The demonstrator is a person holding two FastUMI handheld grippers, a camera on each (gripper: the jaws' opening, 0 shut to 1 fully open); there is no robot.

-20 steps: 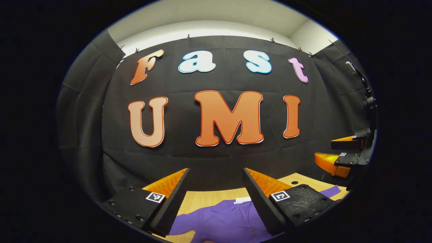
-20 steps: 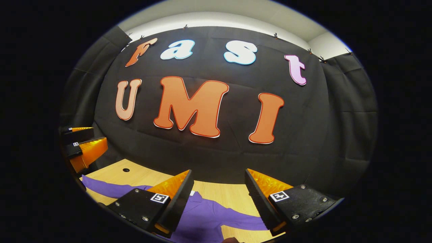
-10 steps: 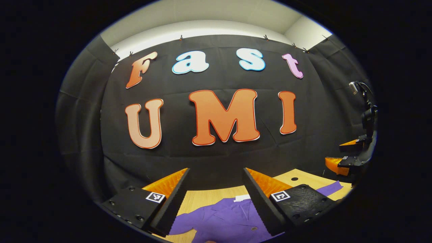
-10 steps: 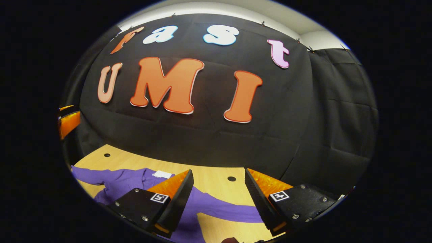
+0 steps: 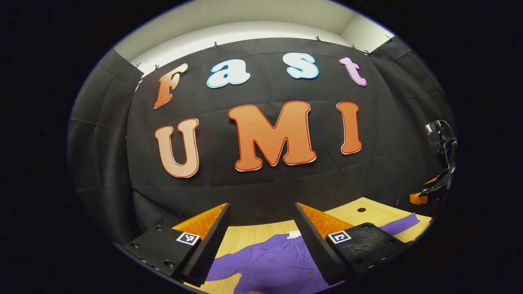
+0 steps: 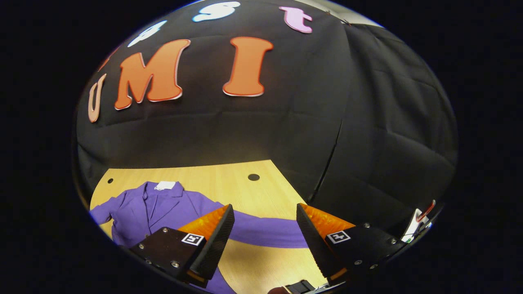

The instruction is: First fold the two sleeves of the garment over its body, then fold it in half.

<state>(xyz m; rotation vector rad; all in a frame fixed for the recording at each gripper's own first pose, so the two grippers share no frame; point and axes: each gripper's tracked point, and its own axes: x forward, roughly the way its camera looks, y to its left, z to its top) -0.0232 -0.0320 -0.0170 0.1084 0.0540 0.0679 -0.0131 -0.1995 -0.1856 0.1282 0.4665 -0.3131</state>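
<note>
Both the right tool (image 6: 263,232) and the left tool (image 5: 261,230) hover with fingers spread and empty above the purple jacket (image 6: 163,208), lying flat on the wooden surface (image 6: 229,181) with 2 sleeves outstretched, so every fold remains.

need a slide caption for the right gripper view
Open right tongs hover above the outstretched sleeve of a purple button-up garment lying flat on the light wooden table.
</note>
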